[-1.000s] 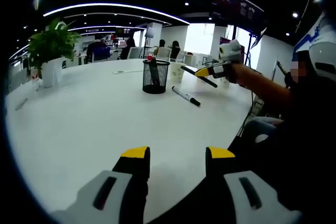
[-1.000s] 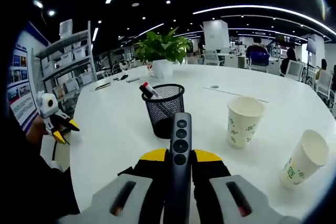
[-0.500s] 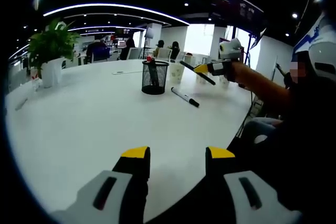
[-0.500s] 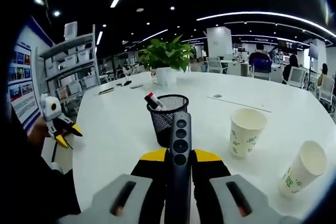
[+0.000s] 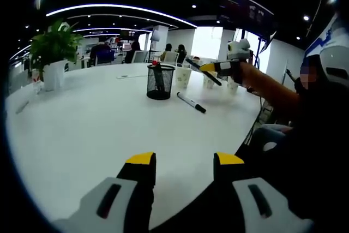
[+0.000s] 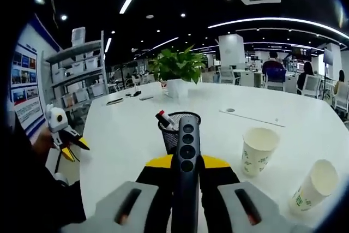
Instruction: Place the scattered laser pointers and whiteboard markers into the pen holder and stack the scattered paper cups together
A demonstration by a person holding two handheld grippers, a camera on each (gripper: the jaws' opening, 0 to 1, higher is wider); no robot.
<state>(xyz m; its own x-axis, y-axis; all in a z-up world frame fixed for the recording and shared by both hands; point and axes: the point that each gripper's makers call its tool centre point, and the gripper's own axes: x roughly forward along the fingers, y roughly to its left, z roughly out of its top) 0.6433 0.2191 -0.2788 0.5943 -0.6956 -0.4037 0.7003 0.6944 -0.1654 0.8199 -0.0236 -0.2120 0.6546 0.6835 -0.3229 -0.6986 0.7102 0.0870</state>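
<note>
Lower body of the laser pointer (image 6: 186, 167) hidden between the right gripper's (image 6: 186, 163) jaws, front of the pen holder (image 6: 175, 132) hidden behind the laser pointer, marker (image 6: 165, 120) bottom sunk inside the pen holder, print on the paper cup (image 6: 258, 150) beside the pen holder too small to read.

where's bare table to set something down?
Widest bare patch: between the left gripper and the pen holder, reaching to the plant. Crowded around the holder: a marker beside it, cups close by, and the right gripper holding the laser pointer above.
</note>
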